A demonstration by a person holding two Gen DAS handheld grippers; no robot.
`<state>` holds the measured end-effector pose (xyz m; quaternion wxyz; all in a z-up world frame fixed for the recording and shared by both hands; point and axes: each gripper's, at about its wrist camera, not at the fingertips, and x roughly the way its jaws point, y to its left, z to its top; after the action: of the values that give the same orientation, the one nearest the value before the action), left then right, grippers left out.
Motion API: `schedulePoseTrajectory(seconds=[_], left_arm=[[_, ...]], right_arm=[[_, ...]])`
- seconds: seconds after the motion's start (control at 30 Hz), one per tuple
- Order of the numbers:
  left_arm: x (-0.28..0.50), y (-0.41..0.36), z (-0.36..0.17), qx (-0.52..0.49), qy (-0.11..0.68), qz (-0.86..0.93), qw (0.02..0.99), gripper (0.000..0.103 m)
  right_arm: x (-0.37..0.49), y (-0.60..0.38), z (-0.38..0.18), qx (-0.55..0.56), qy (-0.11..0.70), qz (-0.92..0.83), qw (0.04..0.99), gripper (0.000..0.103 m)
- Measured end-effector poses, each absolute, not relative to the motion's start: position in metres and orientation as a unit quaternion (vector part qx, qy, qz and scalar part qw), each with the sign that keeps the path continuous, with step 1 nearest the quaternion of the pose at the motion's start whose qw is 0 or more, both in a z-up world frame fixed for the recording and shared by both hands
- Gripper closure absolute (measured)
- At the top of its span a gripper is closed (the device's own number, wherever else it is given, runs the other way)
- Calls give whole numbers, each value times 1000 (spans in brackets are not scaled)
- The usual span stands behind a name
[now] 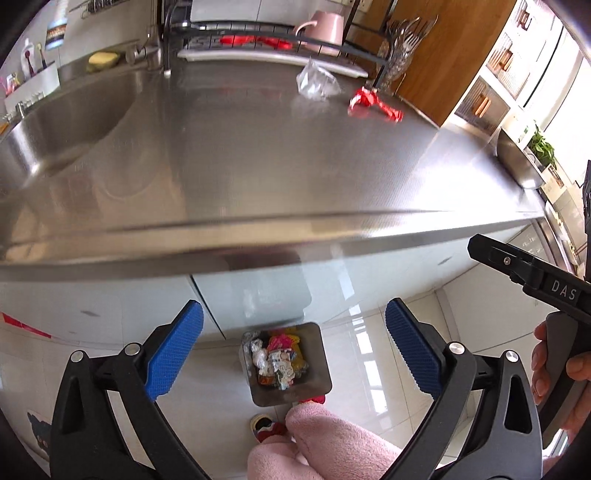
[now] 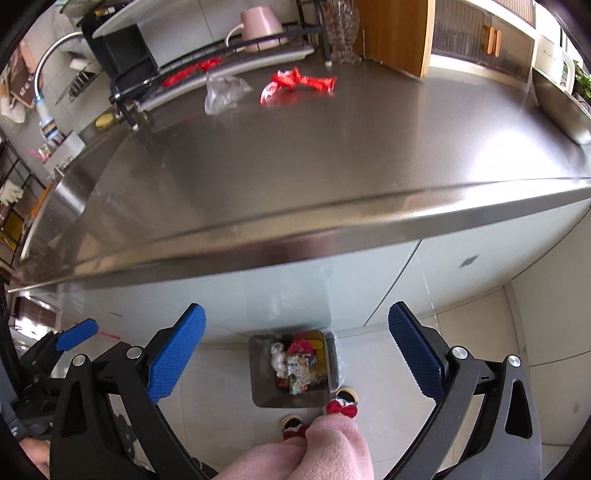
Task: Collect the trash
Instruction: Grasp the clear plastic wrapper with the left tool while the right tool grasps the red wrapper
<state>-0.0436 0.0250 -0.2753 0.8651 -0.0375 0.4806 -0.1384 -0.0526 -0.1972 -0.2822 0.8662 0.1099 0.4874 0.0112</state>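
Observation:
A crumpled clear plastic bag [image 1: 316, 82] and a red wrapper [image 1: 373, 103] lie at the far side of the steel counter [image 1: 295, 166]; both also show in the right wrist view, the bag [image 2: 223, 92] and the wrapper [image 2: 295, 84]. A steel bin [image 1: 317, 384] on the floor below the counter edge holds several wrappers; it also shows in the right wrist view [image 2: 258, 376]. My left gripper [image 1: 293, 354] is open and empty above the bin. My right gripper [image 2: 297, 356] is open and empty above the bin too.
A sink [image 1: 70, 122] lies at the counter's left. A dish rack [image 1: 258, 37] with a pink mug [image 1: 328, 27] stands at the back, next to a wooden cabinet [image 1: 454, 55]. The person's pink-clad legs [image 1: 325, 443] and slippers [image 2: 341, 404] are beside the bin.

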Motion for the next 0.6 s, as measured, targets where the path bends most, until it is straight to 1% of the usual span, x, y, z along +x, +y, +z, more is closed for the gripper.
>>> schedulePoseTrajectory(seconds=[0.23, 0.6], left_arm=[[5, 7, -231, -33, 441, -132, 887, 9], [107, -24, -205, -31, 411, -118, 904, 9]], right_arm=[[-16, -225, -232, 118, 433, -4, 894, 3], [95, -247, -218, 107, 420, 25, 901, 3]])
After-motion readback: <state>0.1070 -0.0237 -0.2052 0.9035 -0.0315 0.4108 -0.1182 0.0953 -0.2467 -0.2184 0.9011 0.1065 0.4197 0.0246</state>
